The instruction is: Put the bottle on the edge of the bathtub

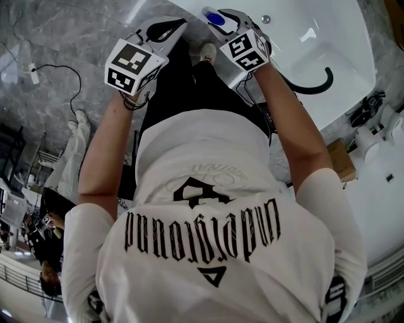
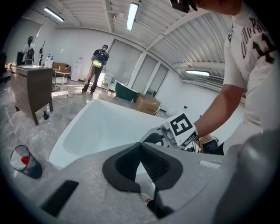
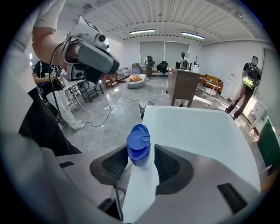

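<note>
A white bottle with a blue cap lies between the jaws of my right gripper, cap pointing away from the camera. Its base is hidden below the jaws. The jaws stand wide and the pads do not visibly press on it. In the head view the blue cap and right gripper are over the near rim of the white bathtub. My left gripper hangs just left of it over the floor. Its pads meet at the tips with nothing between them.
A black curved hose lies in the bathtub. A lined waste bin and a dark cabinet stand on the grey marble floor. A cardboard box and a floor cable are nearby. People stand in the background.
</note>
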